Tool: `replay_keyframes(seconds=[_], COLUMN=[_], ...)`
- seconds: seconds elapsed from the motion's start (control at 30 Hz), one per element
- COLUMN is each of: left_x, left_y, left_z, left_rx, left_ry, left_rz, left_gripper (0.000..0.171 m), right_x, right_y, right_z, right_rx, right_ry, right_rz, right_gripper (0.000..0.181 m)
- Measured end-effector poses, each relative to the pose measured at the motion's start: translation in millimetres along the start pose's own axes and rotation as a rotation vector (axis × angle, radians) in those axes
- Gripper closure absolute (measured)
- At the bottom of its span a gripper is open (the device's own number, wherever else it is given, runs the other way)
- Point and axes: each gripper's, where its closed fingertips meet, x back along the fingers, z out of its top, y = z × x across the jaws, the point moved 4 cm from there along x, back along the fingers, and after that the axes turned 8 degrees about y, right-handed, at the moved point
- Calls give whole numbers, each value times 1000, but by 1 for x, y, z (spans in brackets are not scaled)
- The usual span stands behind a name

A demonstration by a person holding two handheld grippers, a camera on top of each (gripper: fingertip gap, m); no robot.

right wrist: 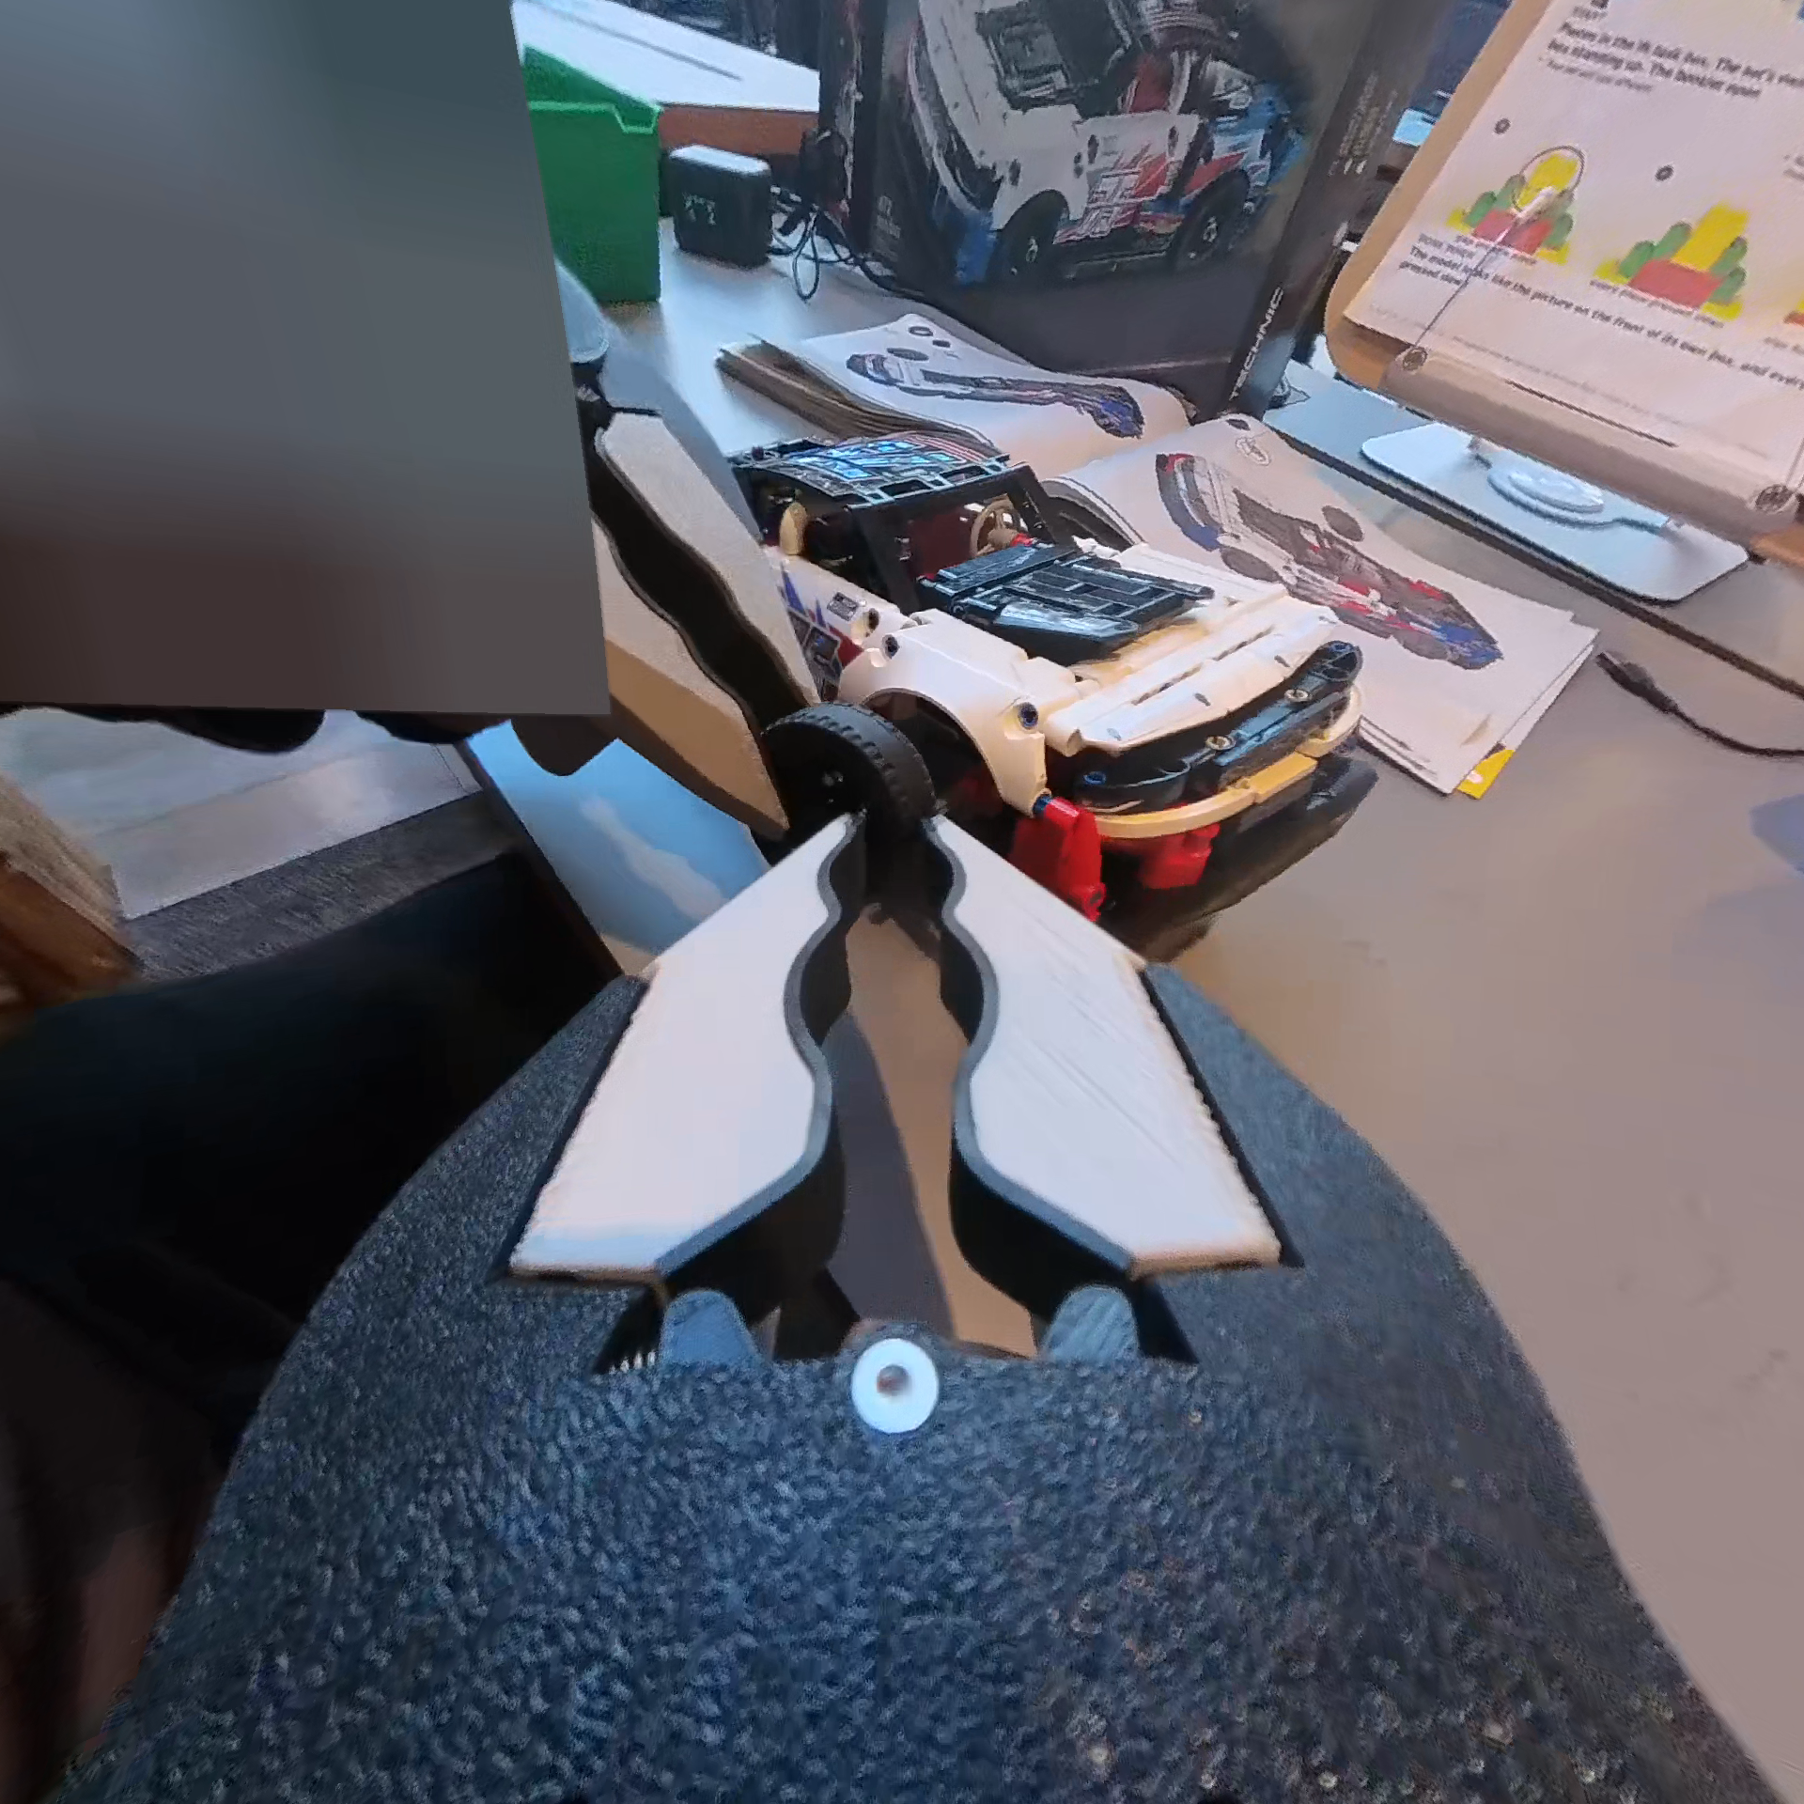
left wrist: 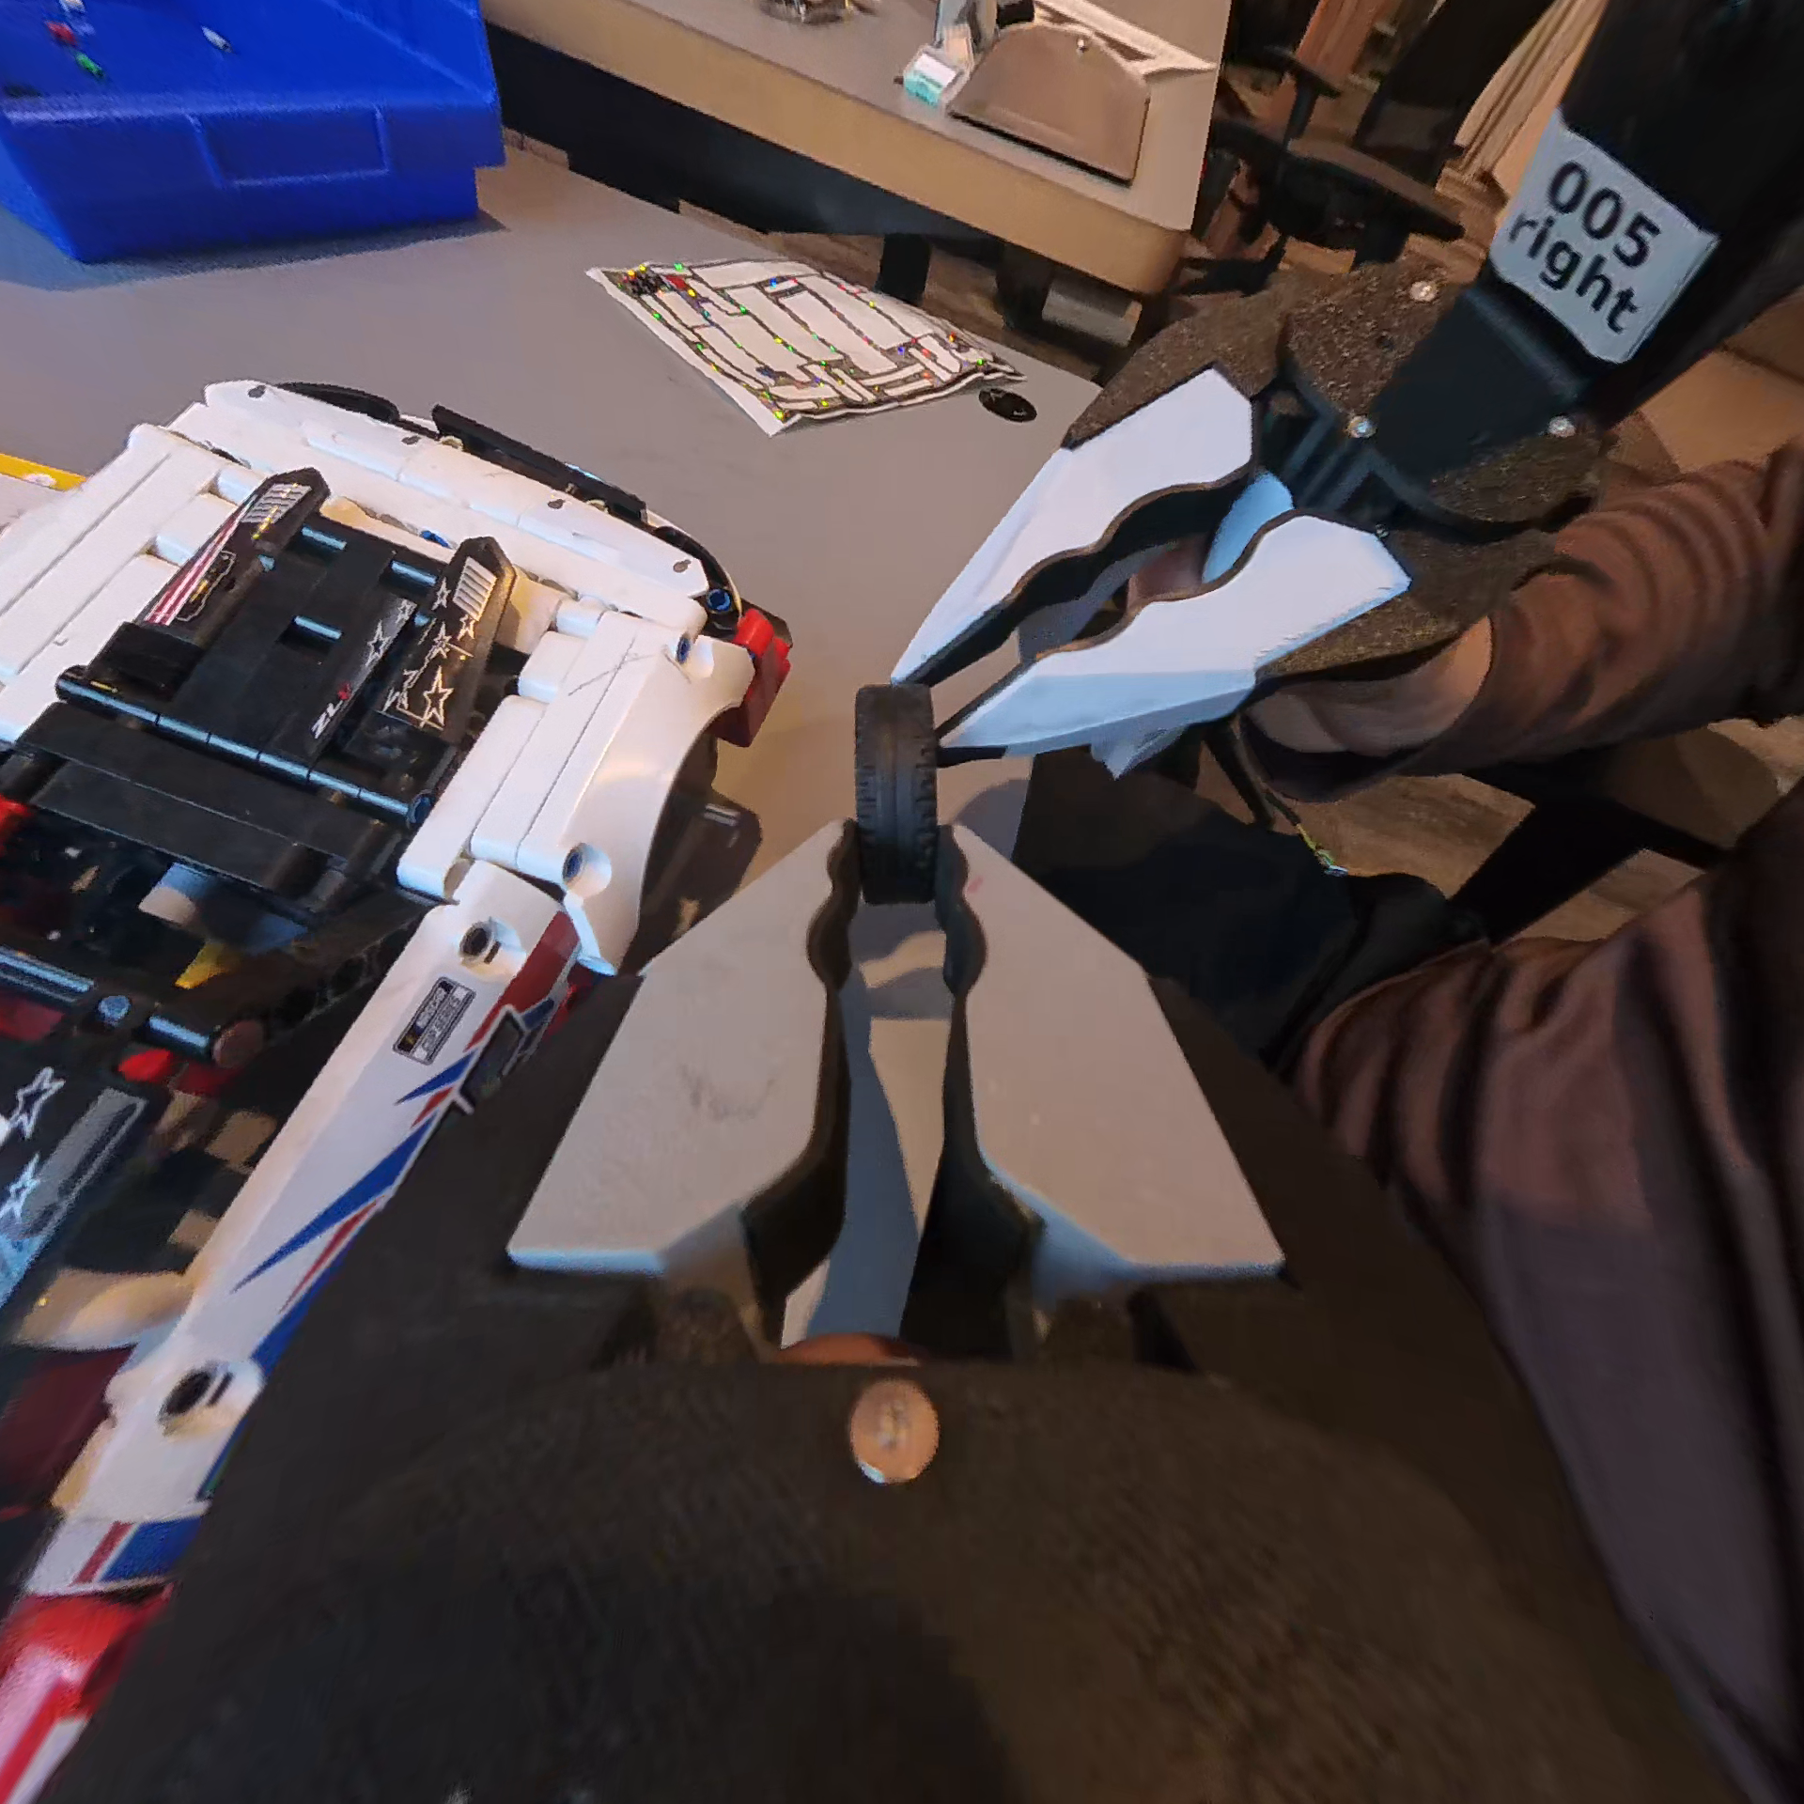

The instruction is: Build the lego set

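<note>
Left tongs (left wrist: 896,859) clamped on black wheel (left wrist: 895,793), held in air just beside front wheel arch of white lego car (left wrist: 586,683). Right tongs (right wrist: 890,830) also closed on same wheel (right wrist: 854,771), gripping its other edge. Car standing on grey counter (left wrist: 469,322), over open instruction booklet (right wrist: 1415,625). Blue bin (left wrist: 244,117) well apart, at far counter edge.

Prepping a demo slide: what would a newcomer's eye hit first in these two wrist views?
First, the small black wheel at centre, gripped across its tread by the left gripper while the right gripper pinches it from the other side. Next, the white Lego car on the grey table, its front wheel arch open right beside the wheel. Farther back lie the open instruction booklet and the set's box.
</note>
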Motion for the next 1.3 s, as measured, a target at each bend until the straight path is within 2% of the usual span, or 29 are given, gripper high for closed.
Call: replay_keyframes(seconds=[0.2,0.33,0.43,0.5,0.57,0.63,0.93,1.03,1.17,1.3], left_x=[1,2,3,2,2,1,2,7,10,10], left_y=[3,6,8,7,9,12,21,22,24,25], left_z=[-3,-2,-3,-5,-6,-6,0,3,3,0], left_rx=[-44,-66,-17,-4,-29,-69,-115,-127,-152,-163], left_ry=[20,39,72,69,70,63,104,113,94,88], left_rz=[73,119,109,114,140,166,143,97,38,19], left_gripper=[160,159,159,160,160,160,160,160,160,160], right_x=[-1,-1,0,-1,-1,-1,5,5,8,9], right_y=[1,-1,-1,2,0,-1,-8,-10,-11,-15], right_z=[-2,-3,-4,-8,-8,-10,6,11,13,12], right_rx=[-40,-223,-350,-383,-437,-460,-35,70,108,298], right_ry=[3,43,70,65,79,84,122,133,105,64], right_rz=[-32,13,54,46,72,71,-113,-67,42,37], right_gripper=[170,174,173,165,173,174,177,177,177,178])
